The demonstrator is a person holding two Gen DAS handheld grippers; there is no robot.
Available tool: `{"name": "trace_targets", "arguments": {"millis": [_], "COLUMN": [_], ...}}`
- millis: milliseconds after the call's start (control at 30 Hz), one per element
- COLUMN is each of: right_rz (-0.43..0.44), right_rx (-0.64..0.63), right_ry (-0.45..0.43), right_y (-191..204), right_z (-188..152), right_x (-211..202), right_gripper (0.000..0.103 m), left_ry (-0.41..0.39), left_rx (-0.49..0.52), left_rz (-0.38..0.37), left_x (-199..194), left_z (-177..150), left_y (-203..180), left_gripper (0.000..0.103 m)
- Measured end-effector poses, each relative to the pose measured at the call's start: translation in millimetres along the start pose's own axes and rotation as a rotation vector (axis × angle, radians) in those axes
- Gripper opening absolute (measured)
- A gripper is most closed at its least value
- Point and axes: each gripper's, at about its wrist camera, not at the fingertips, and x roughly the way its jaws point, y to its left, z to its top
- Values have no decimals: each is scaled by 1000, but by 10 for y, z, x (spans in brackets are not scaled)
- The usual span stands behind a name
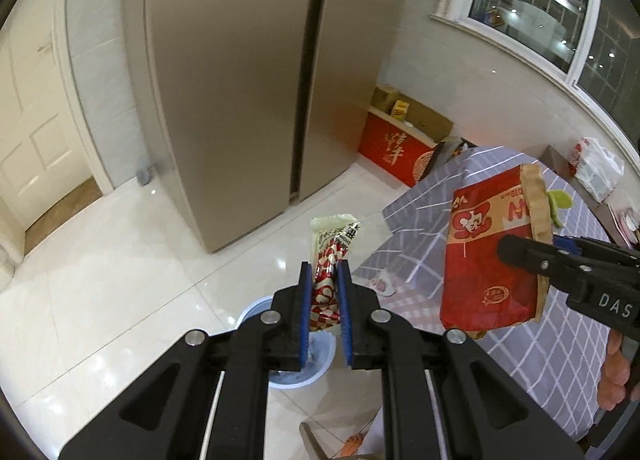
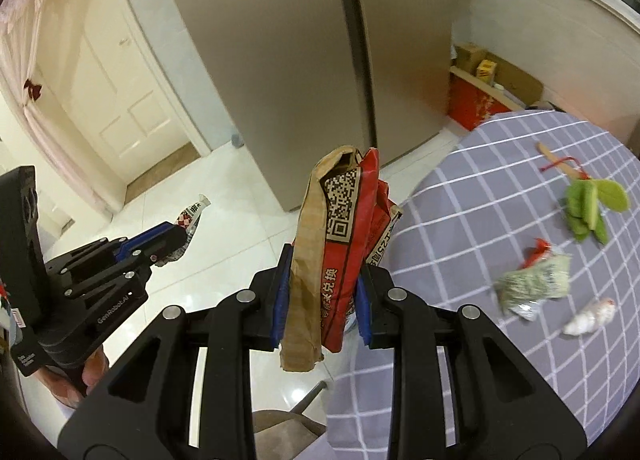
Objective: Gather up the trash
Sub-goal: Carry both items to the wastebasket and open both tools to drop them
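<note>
My left gripper (image 1: 325,280) is shut on a red-and-white snack wrapper (image 1: 332,260) and holds it above a pale blue bin (image 1: 316,360) on the floor. My right gripper (image 2: 323,272) is shut on a red and brown paper bag (image 2: 332,227) held beside the table edge. That bag (image 1: 492,252) and the right gripper (image 1: 520,252) also show at the right of the left wrist view. The left gripper (image 2: 180,232) with its wrapper (image 2: 192,215) shows at the left of the right wrist view.
A round table with a grey checked cloth (image 2: 500,260) holds green vegetable scraps (image 2: 592,207), a crumpled wrapper (image 2: 532,284) and a white wad (image 2: 588,320). A tall fridge (image 1: 240,79) stands behind. A red box (image 1: 396,151) sits by the wall. A chair (image 2: 288,428) is below.
</note>
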Motion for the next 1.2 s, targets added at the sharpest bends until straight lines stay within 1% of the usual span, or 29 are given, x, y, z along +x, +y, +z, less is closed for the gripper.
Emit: {"name": "trace_targets", "arguments": {"millis": [233,300,333,500,833,900,933,967,1000,1067,1133,1200], "right_rz": [0,-4,-8,-23,-26,-6,-2,2,2,2,16,2], "right_rx": [-20,-20,-21,-27,-83,-117,-147,-180,-195,-219,-216,-208], "right_ry": [70,87,93,122,168,151,130,103,85,67,85,96], "right_y": [157,180,188,211,433,472,511,565,595,639,625,579], "right_z": [12,4,-5,-28,-69,-65,-61,-62,-68,-80,-98,-107], "right_x": [367,452,478,608,860,868,862,847,835,818,829,849], "right_gripper": [28,28,28,28,28,34,40,57,60,60,60,60], "left_ry": [40,54,56,75,114,119,120,121,120,117,117,118], "left_rx": [-35,-50,-59,-65,-76,-82,-86,-87,-89,-90,-95,-101], "left_rz": [24,38,43,31,81,90,95,98,103,106,114,121], "left_x": [215,297,332,413,423,403,391,383,365,343,332,332], "left_z": [-36,-25,-23,-88,-255,-281,-293,-301,-308,-311,-304,-298], "left_y": [166,200,219,276,476,517,537,554,573,598,612,613], "left_gripper": [15,41,58,59,59,59,59,59,59,59,59,59]}}
